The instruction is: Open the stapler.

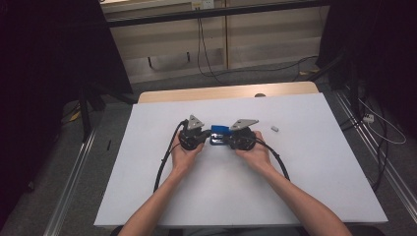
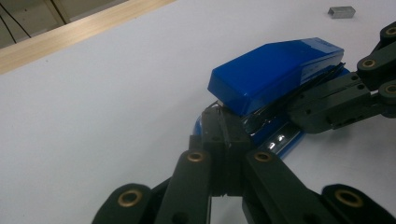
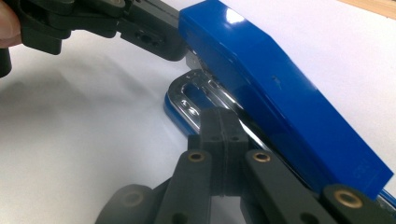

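The left gripper [image 2: 224, 154] has its jaws pressed together at one end of the blue stapler [image 2: 275, 74]; the right gripper [image 3: 219, 140] likewise at the other. Mid-table on the white sheet [image 1: 305, 187], the stapler looks rigid, glossy, probably slippery, hinged open; its metal base seems the surest hold.

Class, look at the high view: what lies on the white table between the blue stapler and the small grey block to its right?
Between the blue stapler and small grey block sits the right gripper, then bare white table, as the high view shows.

We see our right gripper [image 3: 223, 122] closed against the glossy blue plastic stapler [image 3: 280, 93] — its chrome base beneath.
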`<state>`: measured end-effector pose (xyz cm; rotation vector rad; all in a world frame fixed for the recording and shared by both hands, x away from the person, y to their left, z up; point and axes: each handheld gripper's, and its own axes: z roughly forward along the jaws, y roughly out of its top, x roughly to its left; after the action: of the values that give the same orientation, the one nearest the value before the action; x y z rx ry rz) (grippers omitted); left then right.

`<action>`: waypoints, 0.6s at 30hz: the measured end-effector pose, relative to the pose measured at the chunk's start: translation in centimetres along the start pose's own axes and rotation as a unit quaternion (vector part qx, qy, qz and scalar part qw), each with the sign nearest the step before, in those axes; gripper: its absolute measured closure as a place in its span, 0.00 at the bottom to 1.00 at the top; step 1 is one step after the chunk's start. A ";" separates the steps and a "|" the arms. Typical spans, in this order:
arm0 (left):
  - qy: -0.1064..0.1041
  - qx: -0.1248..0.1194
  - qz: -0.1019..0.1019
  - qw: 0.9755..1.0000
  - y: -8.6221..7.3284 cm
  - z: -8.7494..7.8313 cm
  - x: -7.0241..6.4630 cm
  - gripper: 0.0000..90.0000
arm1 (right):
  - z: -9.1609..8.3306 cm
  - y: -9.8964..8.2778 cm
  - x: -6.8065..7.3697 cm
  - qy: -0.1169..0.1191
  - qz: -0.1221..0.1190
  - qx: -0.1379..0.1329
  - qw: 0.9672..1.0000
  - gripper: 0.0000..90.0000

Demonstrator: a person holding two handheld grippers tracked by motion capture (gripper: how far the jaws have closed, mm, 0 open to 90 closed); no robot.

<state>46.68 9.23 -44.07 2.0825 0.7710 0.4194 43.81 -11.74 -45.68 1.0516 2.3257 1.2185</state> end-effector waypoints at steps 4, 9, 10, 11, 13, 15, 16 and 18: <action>-0.005 -0.005 -0.005 1.000 0.2 -0.1 0.0 1.00 | 0.0 0.0 -0.1 0.001 0.003 0.000 1.000 1.00; -0.003 -0.010 -0.009 1.000 0.3 -0.2 0.0 1.00 | 0.0 0.0 -0.1 0.000 0.004 0.000 1.000 1.00; -0.002 -0.010 -0.010 1.000 0.3 -0.2 0.0 1.00 | 0.0 0.0 -0.1 0.000 0.004 0.000 1.000 1.00; -0.004 -0.010 -0.011 1.000 0.3 -0.2 0.0 1.00 | 0.0 0.0 -0.1 0.001 0.005 0.000 1.000 1.00; -0.003 -0.009 -0.010 1.000 0.3 -0.2 0.0 1.00 | 0.0 0.0 -0.1 0.001 0.005 0.000 1.000 1.00; -0.003 -0.010 -0.008 1.000 0.4 -0.3 0.0 1.00 | 0.0 0.0 -0.1 0.001 0.005 0.000 1.000 1.00; -0.004 -0.012 -0.011 1.000 0.4 -0.3 0.0 1.00 | 0.0 0.0 -0.1 0.001 0.005 0.000 1.000 1.00; -0.003 -0.016 -0.012 1.000 0.6 -0.3 0.0 1.00 | 0.0 0.0 -0.1 0.001 0.005 0.000 1.000 1.00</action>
<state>46.69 9.15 -43.41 2.0429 0.7800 0.4087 43.88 -11.83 -45.68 1.0644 2.3253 1.2239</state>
